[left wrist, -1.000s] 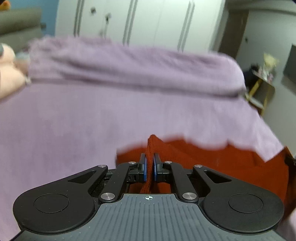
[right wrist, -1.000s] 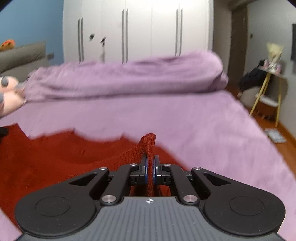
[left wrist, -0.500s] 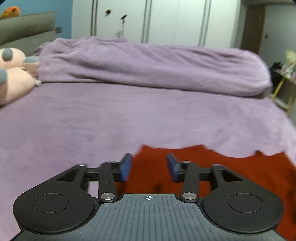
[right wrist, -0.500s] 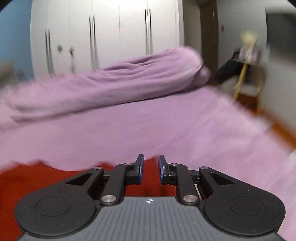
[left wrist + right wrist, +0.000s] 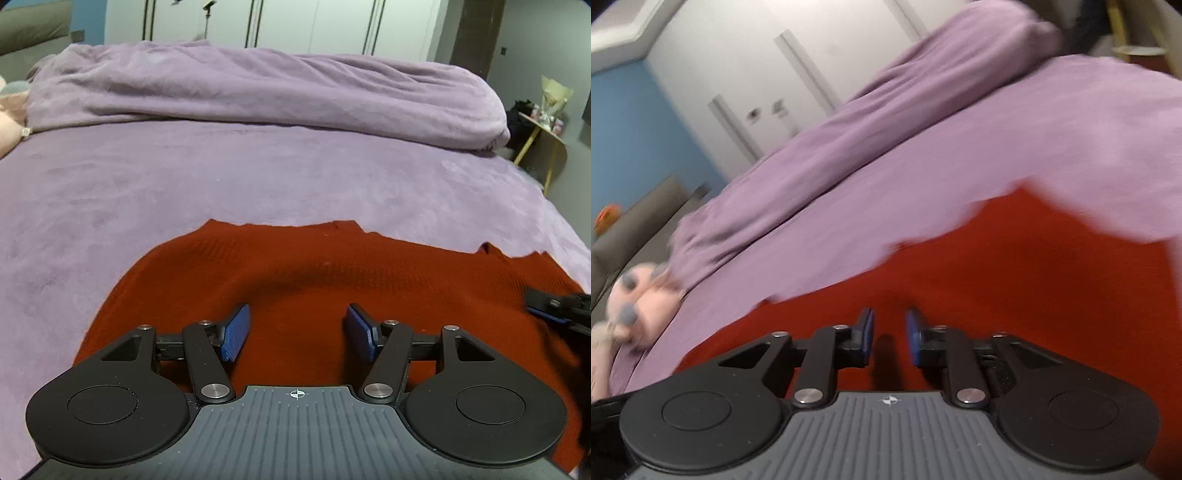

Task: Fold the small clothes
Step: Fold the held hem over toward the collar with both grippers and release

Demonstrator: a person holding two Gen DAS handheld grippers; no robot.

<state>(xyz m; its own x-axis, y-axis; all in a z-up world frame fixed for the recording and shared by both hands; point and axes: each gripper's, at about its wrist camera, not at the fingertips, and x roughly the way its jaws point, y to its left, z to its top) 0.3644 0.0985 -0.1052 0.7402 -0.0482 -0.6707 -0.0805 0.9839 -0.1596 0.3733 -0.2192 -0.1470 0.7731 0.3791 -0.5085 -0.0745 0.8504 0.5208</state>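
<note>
While the pink plush toy [image 5: 7,129] sits at the far left edge of the bed [image 5: 258,177], beside the left end of a rumpled purple blanket [image 5: 258,92] bunched along the bed's far side, the red sweater [image 5: 332,273] lies spread flat on the near part of the purple cover, its uneven far hem running from left of the middle out toward the right edge. Over the left part of that sweater hovers the left gripper [image 5: 295,332], its jaws having just been opening; the blue pads [image 5: 234,334] now stand well spread, with only flat red knit showing beneath the gap and nothing pinched. Farther right, at the edge of the left wrist view, the tip of the right gripper [image 5: 546,310] shows above the sweater's right side. From its own tilted and blurred view, the right gripper [image 5: 889,338] has its fingers [image 5: 866,334] a narrow way apart, gripping nothing, with red cloth [image 5: 1034,277] under and ahead of them; whether the tips touch the knit I cannot tell. Behind the bed stands a white wardrobe [image 5: 295,26], and past the far right corner a small side table [image 5: 546,129].
</note>
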